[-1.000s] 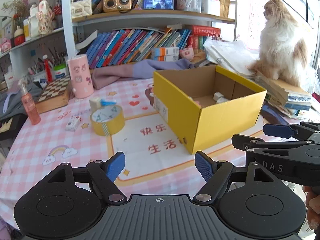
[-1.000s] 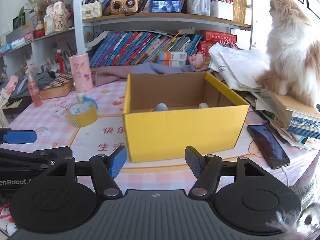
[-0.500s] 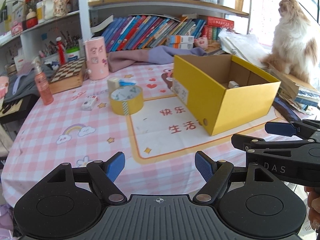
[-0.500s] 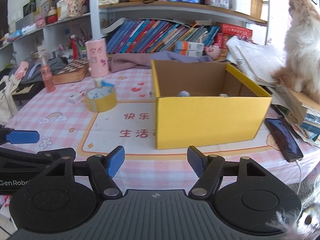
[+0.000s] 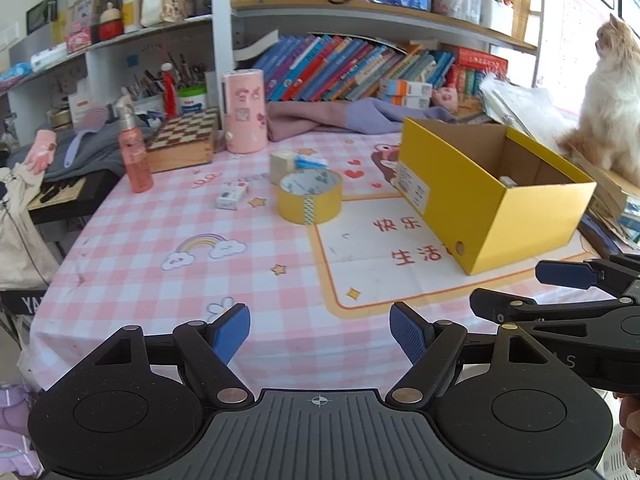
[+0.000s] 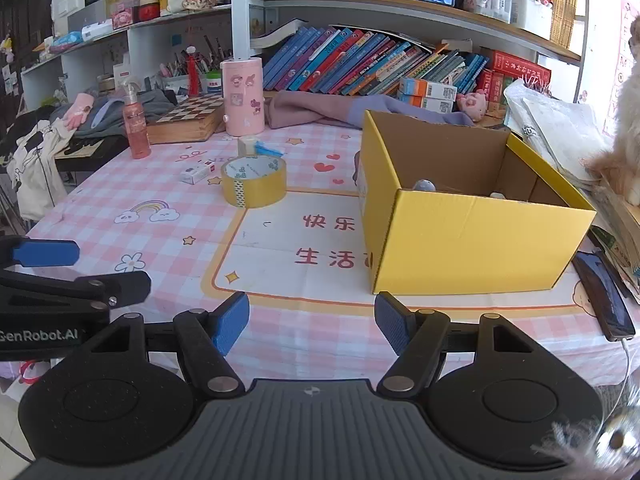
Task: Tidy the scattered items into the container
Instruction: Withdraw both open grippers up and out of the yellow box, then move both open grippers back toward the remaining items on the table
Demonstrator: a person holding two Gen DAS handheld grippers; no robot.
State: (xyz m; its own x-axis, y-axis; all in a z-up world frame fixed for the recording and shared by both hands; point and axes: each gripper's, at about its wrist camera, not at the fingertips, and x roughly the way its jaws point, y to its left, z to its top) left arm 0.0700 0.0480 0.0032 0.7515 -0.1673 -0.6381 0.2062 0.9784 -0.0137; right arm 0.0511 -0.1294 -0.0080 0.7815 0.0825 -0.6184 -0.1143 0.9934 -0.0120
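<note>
**Both grippers empty, tape roll ahead of the left fingers**

The left gripper (image 5: 320, 334) hangs over the near edge of the table (image 5: 132, 248) with its blue pads spread and nothing between them. The right gripper (image 6: 312, 322) is beside it, also empty; its jaws have just been opening a little, with only tablecloth showing in the gap.

What the next pick turns on is the tape (image 5: 310, 197). From the left fingers it lies straight ahead, well apart, almost on the line between the pads. From the right fingers it sits ahead and off to the left (image 6: 254, 182), while the box (image 6: 472, 216) fills the ground ahead and to the right of them. So the left gripper looks better placed for the tape, and the right one for the box side.

The tape is a yellow roll lying flat, its hole facing up, so it has no long axis to line up with; a grip across the wall or the whole ring would probably do. Just behind it stand a small cube (image 5: 283, 166) and a blue strip (image 5: 310, 162), and to its left a small white carton (image 5: 232, 195) lying with its length pointing roughly away from the fingers. The box is open-topped, yellow outside, with a few small items already inside.
</note>
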